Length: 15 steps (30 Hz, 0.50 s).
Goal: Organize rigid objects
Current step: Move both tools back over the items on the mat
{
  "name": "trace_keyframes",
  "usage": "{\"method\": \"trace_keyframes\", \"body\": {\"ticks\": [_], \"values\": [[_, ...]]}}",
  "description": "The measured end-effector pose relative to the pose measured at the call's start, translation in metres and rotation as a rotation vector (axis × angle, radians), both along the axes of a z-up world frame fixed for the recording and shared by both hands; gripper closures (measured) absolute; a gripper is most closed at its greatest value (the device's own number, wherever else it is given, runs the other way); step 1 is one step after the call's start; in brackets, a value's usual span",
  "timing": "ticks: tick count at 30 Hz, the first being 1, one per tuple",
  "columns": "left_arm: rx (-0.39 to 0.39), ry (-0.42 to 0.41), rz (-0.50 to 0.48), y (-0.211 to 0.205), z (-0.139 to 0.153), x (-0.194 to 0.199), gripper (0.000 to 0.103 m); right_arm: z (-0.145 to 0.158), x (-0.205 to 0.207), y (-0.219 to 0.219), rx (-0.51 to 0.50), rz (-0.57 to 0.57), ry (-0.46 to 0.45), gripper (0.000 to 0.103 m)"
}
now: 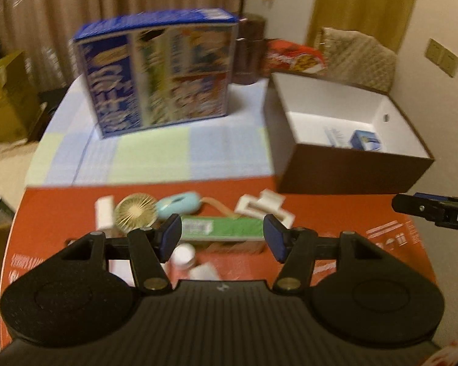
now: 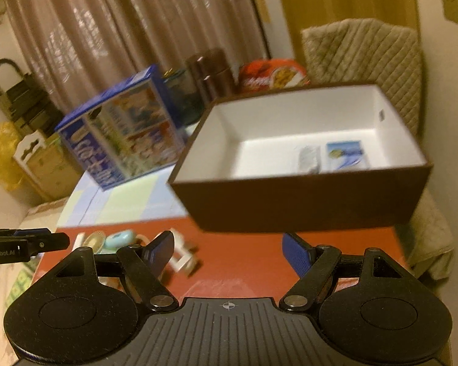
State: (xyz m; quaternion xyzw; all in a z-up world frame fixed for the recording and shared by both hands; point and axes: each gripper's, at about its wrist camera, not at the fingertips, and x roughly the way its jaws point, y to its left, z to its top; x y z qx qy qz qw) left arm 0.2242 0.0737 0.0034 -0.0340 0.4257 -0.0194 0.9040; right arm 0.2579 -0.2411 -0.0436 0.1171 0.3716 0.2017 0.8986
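Hovering apart and empty, both tongs, left (image 1: 222, 236) and right (image 2: 228, 251), hold nothing; clutter (image 1: 180, 210) waits at twelve o'clock for the box (image 1: 345, 170), judged.

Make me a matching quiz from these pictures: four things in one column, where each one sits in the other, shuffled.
Things:
1. small blue carton
2. green box
3. big blue box
4. red bag

Places:
A. standing on the checked cloth
B. inside the brown box
C. lying on the red board, in front of the left gripper
D. at the back, behind the brown box

Pairs: 1-B, 2-C, 3-A, 4-D
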Motion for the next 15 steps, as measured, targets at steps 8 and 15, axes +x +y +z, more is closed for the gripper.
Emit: {"method": "trace_keyframes", "body": {"ticks": [8,15], "values": [[0.002,0.052,0.146,0.051,-0.021,-0.028,0.048,-0.025,-0.001,0.033,-0.024,0.088,0.033,0.028],[0.004,0.089,0.252,0.086,-0.040,-0.048,0.048,-0.043,0.010,0.050,-0.046,0.146,0.045,0.028]]}}
